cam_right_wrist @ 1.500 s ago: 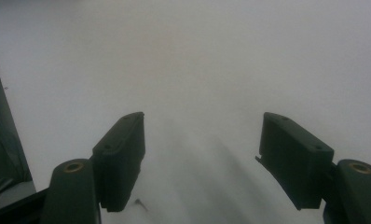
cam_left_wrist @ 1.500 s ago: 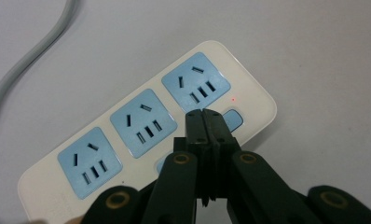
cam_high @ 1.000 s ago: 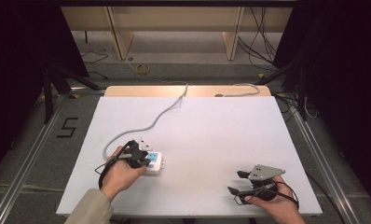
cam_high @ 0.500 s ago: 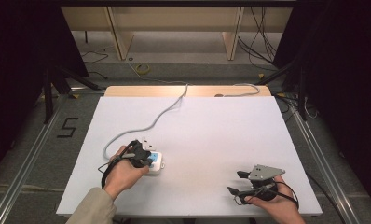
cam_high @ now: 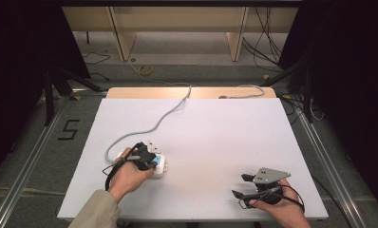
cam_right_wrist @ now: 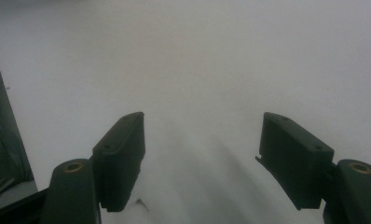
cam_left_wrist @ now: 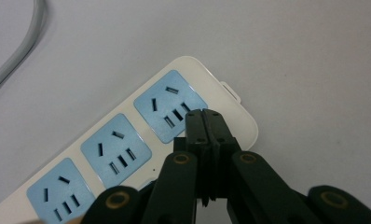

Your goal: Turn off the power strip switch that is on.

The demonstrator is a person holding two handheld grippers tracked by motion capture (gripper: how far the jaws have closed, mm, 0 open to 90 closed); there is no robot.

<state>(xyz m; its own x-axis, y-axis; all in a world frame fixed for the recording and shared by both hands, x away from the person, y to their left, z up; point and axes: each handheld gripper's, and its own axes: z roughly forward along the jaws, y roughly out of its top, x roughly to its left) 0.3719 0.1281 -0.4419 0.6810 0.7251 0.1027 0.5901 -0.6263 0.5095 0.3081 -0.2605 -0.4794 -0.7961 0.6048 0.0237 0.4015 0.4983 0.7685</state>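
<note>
- High view: your left gripper (cam_high: 146, 158) sits over the white power strip (cam_high: 159, 165) at the near-left of the white table (cam_high: 215, 137), with your left hand (cam_high: 127, 173) wrapped around it. The strip's grey cable (cam_high: 165, 116) snakes away across the table to its far edge.
- High view: your right gripper (cam_high: 240, 186) rests at the near-right of the table, well apart from the strip, held in your right hand (cam_high: 277, 209). Its jaws point left and stand apart.
- Left gripper view: your left gripper (cam_left_wrist: 203, 114) has its jaws pressed together with nothing between them. The tips are over the end socket of the power strip (cam_left_wrist: 127, 149), just at the edge of the blue socket face; you cannot tell whether they touch it. Three blue socket faces show in a row, and the grey cable (cam_left_wrist: 16, 56) curves at the upper left.
- Right gripper view: your right gripper (cam_right_wrist: 202, 135) is spread wide, holding nothing, above the bare white table (cam_right_wrist: 197, 60).
</note>
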